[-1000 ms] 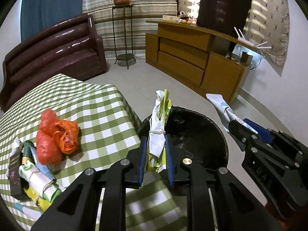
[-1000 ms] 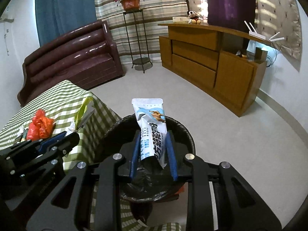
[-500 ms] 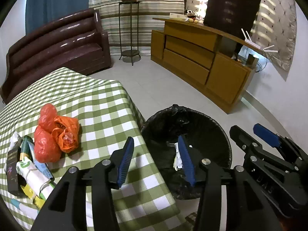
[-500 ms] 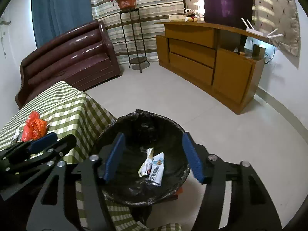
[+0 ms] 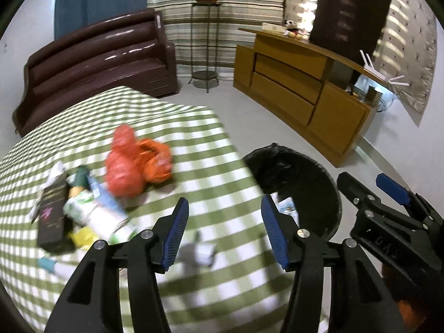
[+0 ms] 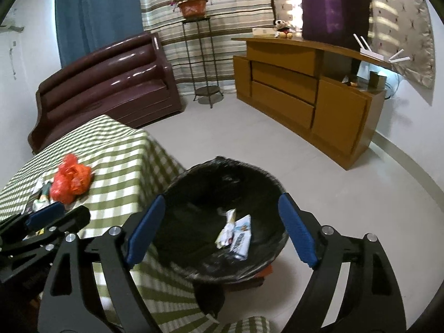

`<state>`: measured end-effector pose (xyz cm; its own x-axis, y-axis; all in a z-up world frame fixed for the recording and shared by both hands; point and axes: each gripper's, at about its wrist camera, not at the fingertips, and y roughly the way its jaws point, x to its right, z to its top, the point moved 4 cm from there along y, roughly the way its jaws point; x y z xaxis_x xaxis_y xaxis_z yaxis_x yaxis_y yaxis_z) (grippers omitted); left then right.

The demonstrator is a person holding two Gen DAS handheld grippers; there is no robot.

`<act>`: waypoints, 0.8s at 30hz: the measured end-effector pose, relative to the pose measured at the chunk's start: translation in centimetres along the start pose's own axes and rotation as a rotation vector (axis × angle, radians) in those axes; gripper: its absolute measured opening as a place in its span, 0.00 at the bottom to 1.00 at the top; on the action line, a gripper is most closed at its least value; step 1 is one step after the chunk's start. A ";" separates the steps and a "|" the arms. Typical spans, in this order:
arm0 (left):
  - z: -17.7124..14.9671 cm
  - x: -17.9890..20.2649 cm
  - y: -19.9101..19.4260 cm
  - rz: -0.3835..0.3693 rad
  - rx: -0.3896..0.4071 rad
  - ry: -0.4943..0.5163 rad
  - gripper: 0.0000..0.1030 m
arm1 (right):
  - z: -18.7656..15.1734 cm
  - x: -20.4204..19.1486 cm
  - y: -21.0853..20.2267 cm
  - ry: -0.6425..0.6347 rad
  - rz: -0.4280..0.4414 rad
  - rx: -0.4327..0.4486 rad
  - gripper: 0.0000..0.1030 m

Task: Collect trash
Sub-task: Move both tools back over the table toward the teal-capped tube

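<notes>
Trash is what I see first through the left wrist camera: on the green checked tablecloth lie crumpled orange-red bags, and just beside them, to the picture's left, a dark carton, a white and green tube and smaller bits, all blurred. My left gripper hangs over the cloth near the table's corner, its blue-padded jaws opening with nothing between them. To the right stands the black-lined bin, and past it my right gripper shows from the side. Through the right wrist camera, my right gripper hovers above the bin, jaws opening wide and empty. At the bin's bottom lie a twisted white wrapper and a blue and white packet, touching each other. The bin sits close against the table's corner. On the cloth to the left I see the orange-red bags, with my left gripper below them at the frame's edge.
</notes>
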<state>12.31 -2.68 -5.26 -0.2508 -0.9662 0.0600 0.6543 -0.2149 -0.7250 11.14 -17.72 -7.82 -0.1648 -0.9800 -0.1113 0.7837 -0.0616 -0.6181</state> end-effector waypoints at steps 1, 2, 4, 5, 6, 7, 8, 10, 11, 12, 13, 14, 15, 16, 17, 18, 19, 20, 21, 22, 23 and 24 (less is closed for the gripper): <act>-0.2 -0.5 -0.3 0.009 -0.002 -0.008 0.52 | -0.2 -0.5 -0.2 -0.007 0.008 -0.002 0.80; -0.5 -1.3 -0.7 0.018 -0.003 -0.016 0.53 | -0.5 -1.0 -0.3 -0.013 0.018 -0.007 0.80; -1.1 -2.7 -1.6 0.043 -0.004 -0.035 0.53 | -0.8 -1.8 -0.6 -0.018 0.037 -0.017 0.80; -1.3 -3.1 -2.0 0.053 -0.003 -0.043 0.53 | -1.0 -2.5 -0.7 -0.024 0.046 -0.023 0.80; -1.7 -4.1 -2.4 0.068 -0.003 -0.056 0.53 | -1.2 -3.1 -0.9 -0.036 0.054 -0.026 0.80; -1.9 -4.4 -2.7 0.076 -0.003 -0.064 0.53 | -1.3 -3.8 -1.1 -0.050 0.059 -0.027 0.80; -2.2 -5.1 -3.0 0.086 -0.003 -0.075 0.53 | -1.5 -4.4 -1.3 -0.063 0.064 -0.028 0.80; -2.7 -6.3 -3.5 0.106 -0.010 -0.096 0.53 | -1.9 -5.6 -1.7 -0.083 0.076 -0.030 0.80; -2.9 -6.7 -3.6 0.111 -0.013 -0.103 0.53 | -2.0 -6.3 -1.9 -0.093 0.084 -0.031 0.80; -3.2 -7.3 -3.8 0.120 -0.015 -0.111 0.53 | -2.2 -6.9 -2.0 -0.101 0.089 -0.033 0.80; -3.5 -7.7 -3.9 0.127 -0.017 -0.119 0.53 | -2.3 -7.3 -2.2 -0.106 0.093 -0.033 0.80; -3.8 -8.2 -4.1 0.135 -0.022 -0.129 0.53 | -2.4 -7.9 -2.4 -0.114 0.099 -0.034 0.80; -4.3 -8.8 -4.2 0.141 -0.025 -0.135 0.53 | -2.6 -8.2 -2.5 -0.119 0.104 -0.034 0.80; -4.5 -9.0 -4.3 0.146 -0.028 -0.140 0.53 | -2.8 -8.7 -2.7 -0.126 0.110 -0.034 0.80; -4.7 -9.3 -4.3 0.153 -0.032 -0.145 0.53 | -2.9 -9.1 -2.7 -0.133 0.114 -0.035 0.80; -4.9 -9.7 -4.3 0.162 -0.038 -0.152 0.53 | -2.9 -9.5 -2.8 -0.140 0.119 -0.036 0.80; -5.2 -10.1 -4.2 0.169 -0.044 -0.158 0.53 | -3.0 -9.9 -2.8 -0.144 0.125 -0.038 0.80; -5.3 -10.5 -4.0 0.179 -0.053 -0.165 0.53 | -3.0 -10.1 -2.8 -0.147 0.130 -0.040 0.80; -5.5 -10.7 -3.9 0.188 -0.061 -0.168 0.53 | -3.0 -10.4 -2.7 -0.150 0.137 -0.042 0.80; -5.6 -10.9 -3.7 0.198 -0.068 -0.170 0.53 | -3.1 -10.7 -2.7 -0.152 0.142 -0.043 0.80; -5.7 -11.2 -3.5 0.209 -0.078 -0.173 0.53 | -3.1 -10.8 -2.6 -0.152 0.147 -0.044 0.80; -5.8 -11.4 -3.3 0.217 -0.086 -0.177 0.53 | -3.1 -11.0 -2.5 -0.153 0.151 -0.045 0.80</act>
<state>8.84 9.84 -7.53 0.0217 -0.9997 0.0101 0.6141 0.0054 -0.7892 9.13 -6.15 -7.46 0.0480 -0.9949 -0.0885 0.7644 0.0936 -0.6380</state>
